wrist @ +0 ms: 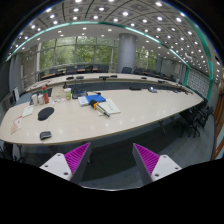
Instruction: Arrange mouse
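A small dark mouse [44,135] lies near the front edge of a long beige table [120,118], far beyond my fingers and to their left. A larger dark oval thing [46,113] lies behind it on the table; I cannot tell what it is. My gripper [111,152] is open and empty. Its magenta pads [76,157] stand wide apart, well short of the table's front edge.
A blue item [92,99] and white papers [108,105] lie mid-table. Bottles and a red item [40,97] stand at the left. Office chairs [196,118] stand at the right end. More desks [110,77] and windows are behind.
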A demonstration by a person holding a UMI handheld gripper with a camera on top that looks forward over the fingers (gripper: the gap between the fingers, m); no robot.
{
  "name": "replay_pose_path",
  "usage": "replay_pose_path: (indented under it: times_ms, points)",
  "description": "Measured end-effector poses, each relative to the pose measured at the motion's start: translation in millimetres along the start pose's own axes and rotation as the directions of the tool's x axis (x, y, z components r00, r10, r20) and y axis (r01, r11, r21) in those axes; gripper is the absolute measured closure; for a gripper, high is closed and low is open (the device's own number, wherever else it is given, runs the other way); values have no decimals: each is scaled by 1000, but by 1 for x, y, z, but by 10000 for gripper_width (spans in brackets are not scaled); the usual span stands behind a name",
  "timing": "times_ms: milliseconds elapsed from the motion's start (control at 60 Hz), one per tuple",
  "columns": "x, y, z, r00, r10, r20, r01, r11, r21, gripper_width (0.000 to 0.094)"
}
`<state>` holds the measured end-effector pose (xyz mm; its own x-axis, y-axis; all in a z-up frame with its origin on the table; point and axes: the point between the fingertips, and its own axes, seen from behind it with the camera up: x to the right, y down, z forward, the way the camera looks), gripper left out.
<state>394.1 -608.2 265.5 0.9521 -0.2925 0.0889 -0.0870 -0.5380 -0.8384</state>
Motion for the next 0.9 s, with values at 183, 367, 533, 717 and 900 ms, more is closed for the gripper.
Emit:
replay_pose_path:
  times_ms: [183,367,533,717,900]
  points:
    - [-32,22,13,999,-22,39,24,998,-55,80]
    - [-109,54,47,992,-59,111,70,993,-98,85]
    - [-214,83,78,977,-79,199,105,986,-127,81]
    - [-339,97,128,959,-81,271,105,992,-76,80]
    - [-432,106,183,949,-61,309,85,994,-64,83]
